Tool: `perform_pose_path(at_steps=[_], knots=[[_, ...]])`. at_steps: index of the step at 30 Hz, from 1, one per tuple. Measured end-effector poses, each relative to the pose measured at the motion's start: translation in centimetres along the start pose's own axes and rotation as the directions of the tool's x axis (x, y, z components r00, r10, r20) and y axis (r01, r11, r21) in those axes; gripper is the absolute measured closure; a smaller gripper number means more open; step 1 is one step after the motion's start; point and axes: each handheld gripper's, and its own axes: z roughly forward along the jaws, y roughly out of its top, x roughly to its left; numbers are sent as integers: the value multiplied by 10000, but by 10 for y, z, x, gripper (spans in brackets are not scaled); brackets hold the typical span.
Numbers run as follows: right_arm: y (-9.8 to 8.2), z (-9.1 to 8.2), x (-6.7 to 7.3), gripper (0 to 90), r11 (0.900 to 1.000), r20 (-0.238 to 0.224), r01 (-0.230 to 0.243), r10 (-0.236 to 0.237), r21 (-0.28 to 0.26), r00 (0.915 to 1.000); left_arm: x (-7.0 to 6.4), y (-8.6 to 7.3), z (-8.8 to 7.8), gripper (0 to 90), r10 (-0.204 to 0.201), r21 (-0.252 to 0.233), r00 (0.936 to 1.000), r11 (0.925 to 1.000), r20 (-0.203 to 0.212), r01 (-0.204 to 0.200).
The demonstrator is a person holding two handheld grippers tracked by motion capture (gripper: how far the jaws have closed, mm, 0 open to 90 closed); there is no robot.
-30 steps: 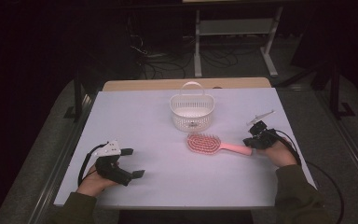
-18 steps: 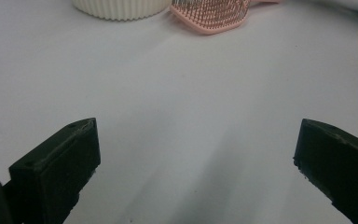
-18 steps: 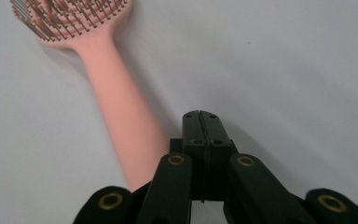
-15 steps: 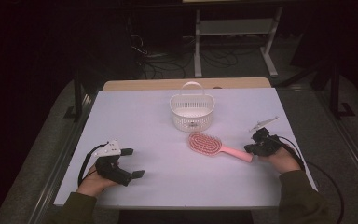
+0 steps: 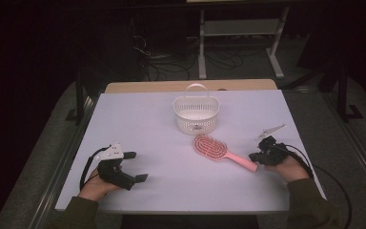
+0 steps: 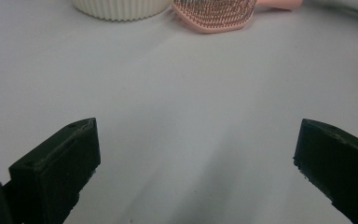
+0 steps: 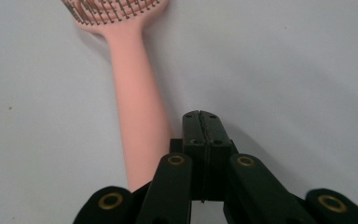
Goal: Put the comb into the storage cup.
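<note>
High view: pink hairbrush (image 5: 223, 153) lying flat on white table (image 5: 143, 119), just in front of white basket (image 5: 196, 114). Long way of brush running slantwise: bristly head up and left near basket, handle down and right toward right gripper (image 5: 256, 157). Bristles facing up. No words or labels to read on brush or basket.

Right gripper view: jaws pressed together with nothing between them, tip just beside handle of hairbrush (image 7: 137, 107), close against its right edge; touching or not, cannot tell.

Left gripper view: jaws wide apart, holding nothing, bare table (image 6: 186, 116) between them, brush head (image 6: 214, 14) and basket (image 6: 121, 8) far ahead. Left gripper (image 5: 134, 167) well apart from brush, near left front of table.
</note>
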Motion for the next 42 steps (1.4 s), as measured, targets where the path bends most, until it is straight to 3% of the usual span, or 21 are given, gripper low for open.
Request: perform_pose_path(at_steps=[23,27,32,37,42], knots=[[-10,-2,26,893,9980,-527,572,-557,285,9971,0,0,0,4,16,19,10000,10000,-12,-16],[-10,-4,26,879,9987,-482,504,-499,97,9976,0,0,0,4,28,23,10000,10000,-12,-28],[-6,-13,29,744,9974,-541,317,-353,-653,9979,0,0,0,4,32,28,10000,10000,-11,-32],[-2,-17,39,519,9832,-1013,373,-561,-1785,9933,-1,0,1,4,27,27,10000,10000,8,-27],[0,-11,48,316,9701,-1219,172,-479,-2419,9914,-1,0,1,4,30,34,10000,10000,16,-30]])
